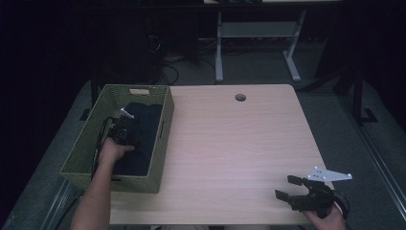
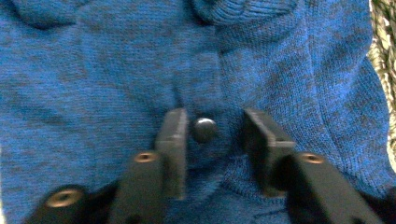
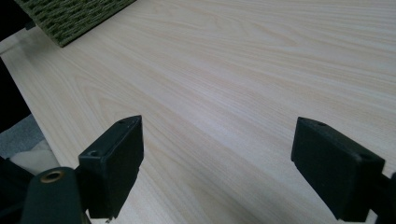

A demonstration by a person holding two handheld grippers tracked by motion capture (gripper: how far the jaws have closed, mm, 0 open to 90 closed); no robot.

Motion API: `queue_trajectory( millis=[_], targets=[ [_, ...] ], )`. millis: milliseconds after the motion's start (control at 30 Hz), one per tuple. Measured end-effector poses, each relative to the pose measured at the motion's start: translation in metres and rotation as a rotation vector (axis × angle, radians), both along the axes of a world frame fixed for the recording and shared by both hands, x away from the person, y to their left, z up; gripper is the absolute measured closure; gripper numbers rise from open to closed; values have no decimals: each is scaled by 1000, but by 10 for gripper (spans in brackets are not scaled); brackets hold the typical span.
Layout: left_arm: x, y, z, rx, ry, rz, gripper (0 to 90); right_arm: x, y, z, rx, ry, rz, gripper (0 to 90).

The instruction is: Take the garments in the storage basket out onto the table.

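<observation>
Inside the basket: a blue knitted garment (image 2: 93, 70) is seen lying folded in the green woven basket (image 1: 163, 143), which stands at the left end of the bench (image 1: 230, 143); in the high view the garment (image 1: 143, 139) reads as a dark mass covering the basket floor.
Garment detail: a small dark round button (image 2: 204, 129) is seen on the knit in the left gripper view, with folds and a ribbed edge above it.
Left tongs (image 2: 212, 133): the jaws are held partly apart, pressed down onto the knit, with the button lying between them, close to the jaw on the view's left; no fold is seen to be pinched yet.
Left tongs in the high view (image 1: 125, 125): they are lowered into the basket over the garment, the person's left hand (image 1: 112, 151) wrapped around the handle.
Basket: an oblong cut-out handle is seen in its far wall, and its right wall lies along the bench's left part; a corner of it (image 3: 70, 18) is seen at the top left of the right gripper view.
Right tongs (image 1: 287, 187): the jaws are spread wide and empty, held near the front right corner of the bench, well apart from the basket, over bare pale wood.
Bench: a light wood-grain top with a round cable hole (image 1: 240, 97) near its far edge.
</observation>
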State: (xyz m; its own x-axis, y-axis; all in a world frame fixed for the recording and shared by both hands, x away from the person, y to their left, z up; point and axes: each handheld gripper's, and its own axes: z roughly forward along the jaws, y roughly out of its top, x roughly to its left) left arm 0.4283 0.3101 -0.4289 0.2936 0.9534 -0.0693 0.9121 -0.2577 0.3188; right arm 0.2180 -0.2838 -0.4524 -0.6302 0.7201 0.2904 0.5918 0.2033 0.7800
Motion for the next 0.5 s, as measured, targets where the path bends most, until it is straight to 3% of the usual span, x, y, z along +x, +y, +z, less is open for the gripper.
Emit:
queue_trajectory(
  millis=[200,333,500],
  targets=[
    [1,3,0,-24,3,9,696,0,-1,0,4,-4,1,166],
    [3,3,0,-15,15,7,714,-1,-1,0,5,-5,0,166],
    [3,7,1,-56,22,34,721,-1,-1,0,6,-4,-1,166]
  ],
)
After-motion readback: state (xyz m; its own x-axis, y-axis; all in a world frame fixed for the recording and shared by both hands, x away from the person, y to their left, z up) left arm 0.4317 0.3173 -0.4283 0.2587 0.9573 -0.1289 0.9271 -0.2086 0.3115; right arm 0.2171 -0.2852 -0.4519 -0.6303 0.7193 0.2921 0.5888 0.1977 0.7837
